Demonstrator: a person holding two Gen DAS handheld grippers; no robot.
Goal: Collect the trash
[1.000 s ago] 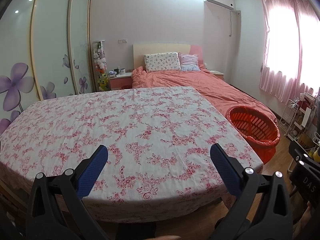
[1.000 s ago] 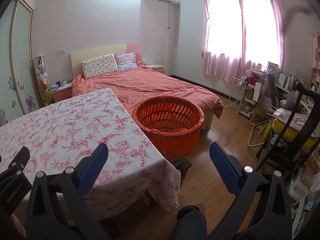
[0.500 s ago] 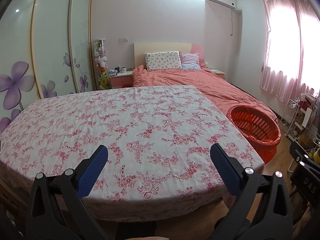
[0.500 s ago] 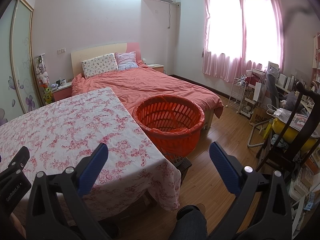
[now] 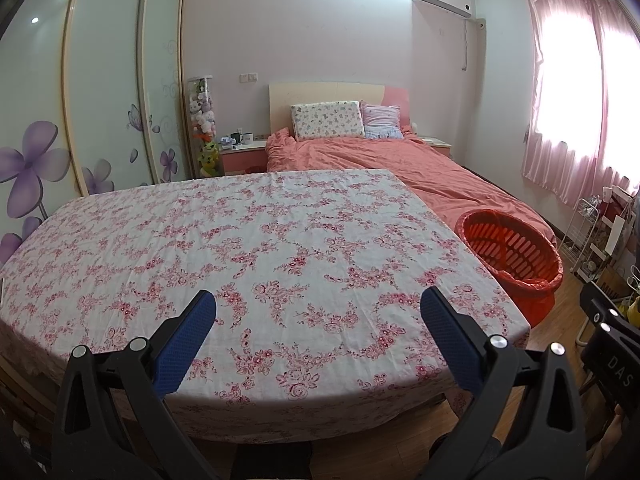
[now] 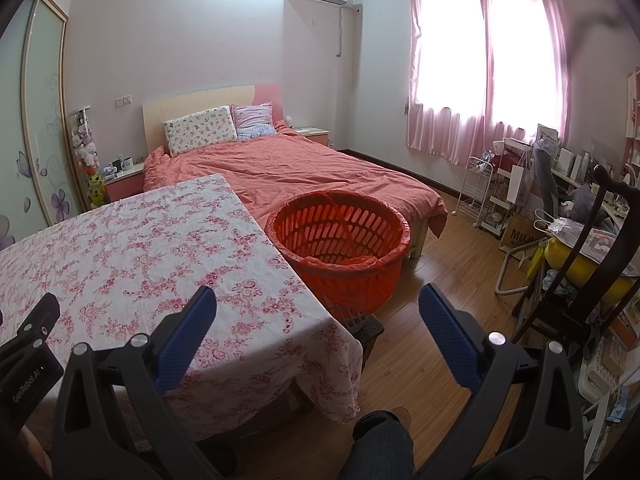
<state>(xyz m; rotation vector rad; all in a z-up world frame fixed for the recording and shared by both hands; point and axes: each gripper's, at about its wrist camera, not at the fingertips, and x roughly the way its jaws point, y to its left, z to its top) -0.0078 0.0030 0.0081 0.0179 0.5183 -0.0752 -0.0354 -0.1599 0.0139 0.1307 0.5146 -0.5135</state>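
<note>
Right wrist view is showing the basket [image 6: 340,236], orange, lined with an orange bag, standing on the floor just beside the worktop's [image 6: 120,248] right edge and against the foot of the bed [image 6: 304,172]. No trash is showing: the floral cloth is lying bare in both views, and the basket's bottom is hidden by its near wall.

Right gripper [image 6: 316,312] is hovering over the worktop's near right corner, jaws spread wide, nothing between them. Left gripper [image 5: 318,316] is hanging over the near edge, jaws likewise wide apart and holding nothing.

Judgement: either collecting is finished or trash is lying out of frame.

Doing the step well:
- sweeping both cameras over floor, bed and worktop sides before committing to a reach;
- keeping jaws wide until a piece is centred between the pads;
- carrying over the basket rim, releasing above the liner.
</note>
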